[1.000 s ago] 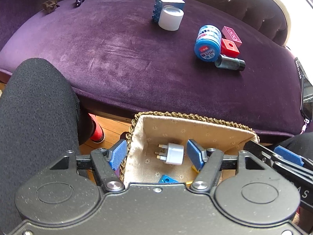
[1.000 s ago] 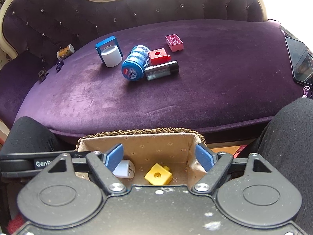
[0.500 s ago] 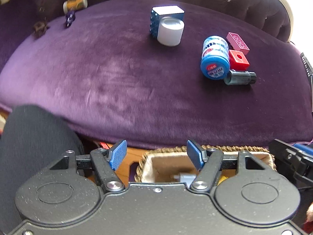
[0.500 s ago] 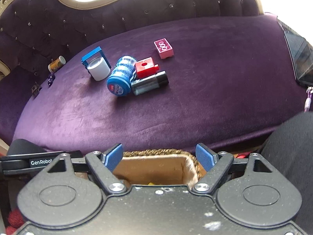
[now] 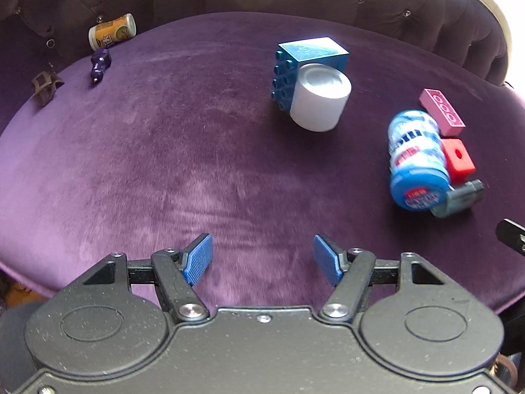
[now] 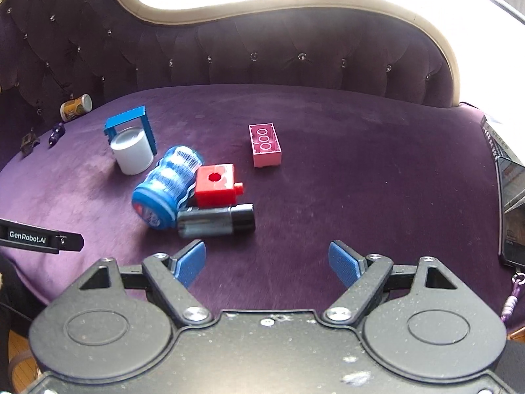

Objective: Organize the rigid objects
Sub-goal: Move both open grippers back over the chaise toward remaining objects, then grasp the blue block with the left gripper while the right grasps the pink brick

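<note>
Purple velvet sofa (image 6: 361,151) under both your tools, the rigid bits scattered on the seat.

Your left tool (image 5: 262,259) and right tool (image 6: 267,262) both hang over bare cushion, jaws apart, nothing between them. Biggest down: blue block (image 5: 308,55) touching the white cylinder (image 5: 320,101); blue jar (image 6: 167,187) lying on its side against the red cube (image 6: 215,185) and the grey-black tube (image 6: 216,220); pink brick (image 6: 265,144) just beyond, on its own. Far left by the backrest: yellow can (image 5: 111,31), then a tiny purple piece (image 5: 100,64).
</note>
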A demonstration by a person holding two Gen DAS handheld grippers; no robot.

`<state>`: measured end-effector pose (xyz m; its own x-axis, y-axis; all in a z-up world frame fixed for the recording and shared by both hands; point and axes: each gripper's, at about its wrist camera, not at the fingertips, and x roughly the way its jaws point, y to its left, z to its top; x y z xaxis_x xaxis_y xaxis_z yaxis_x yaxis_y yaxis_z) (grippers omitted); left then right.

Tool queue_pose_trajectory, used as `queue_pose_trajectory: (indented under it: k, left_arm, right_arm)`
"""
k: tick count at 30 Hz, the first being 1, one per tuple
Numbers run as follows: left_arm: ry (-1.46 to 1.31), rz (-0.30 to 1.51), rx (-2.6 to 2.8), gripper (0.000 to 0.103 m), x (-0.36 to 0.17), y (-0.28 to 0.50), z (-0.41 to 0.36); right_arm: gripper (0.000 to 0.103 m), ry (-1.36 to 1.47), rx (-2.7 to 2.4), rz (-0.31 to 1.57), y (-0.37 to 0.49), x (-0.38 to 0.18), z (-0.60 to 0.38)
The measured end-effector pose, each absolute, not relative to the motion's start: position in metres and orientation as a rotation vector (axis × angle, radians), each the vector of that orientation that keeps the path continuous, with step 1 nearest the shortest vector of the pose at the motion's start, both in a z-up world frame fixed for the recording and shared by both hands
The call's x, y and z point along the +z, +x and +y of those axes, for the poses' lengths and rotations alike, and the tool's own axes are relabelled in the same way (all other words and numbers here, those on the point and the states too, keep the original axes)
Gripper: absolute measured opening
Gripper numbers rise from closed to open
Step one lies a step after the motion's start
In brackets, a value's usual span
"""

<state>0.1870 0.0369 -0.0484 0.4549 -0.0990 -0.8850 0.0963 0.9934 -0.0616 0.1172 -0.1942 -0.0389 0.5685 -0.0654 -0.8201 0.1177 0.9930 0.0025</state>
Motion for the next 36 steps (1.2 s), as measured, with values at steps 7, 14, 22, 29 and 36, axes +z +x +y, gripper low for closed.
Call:
queue_pose_trajectory:
  k: [7, 14, 22, 29, 36]
  left_arm:
    - [0.034, 1.013, -0.145, 0.067, -0.054, 0.208, 0.029]
    - [0.016, 0.965, -0.202, 0.067, -0.053, 0.216, 0.022]
    - [0.059, 0.923, -0.215, 0.070, -0.038, 0.223, 0.004]
    - [0.009, 0.945, -0.199, 0.075, -0.046, 0.252, -0.003]
    - [-0.056, 0.919, -0.188, 0.073, -0.051, 0.276, -0.003]
  right_arm:
    - [0.082, 0.102, -0.132, 0.941, 0.147, -0.054, -0.207]
    - [0.082, 0.140, -0.147, 0.872, 0.178, -0.062, -0.215]
    - [0.082, 0.223, -0.120, 0.820, 0.205, -0.061, -0.224]
    - [0.082, 0.200, -0.106, 0.820, 0.229, -0.072, -0.218]
    - [0.082, 0.201, -0.107, 0.815, 0.242, -0.078, -0.218]
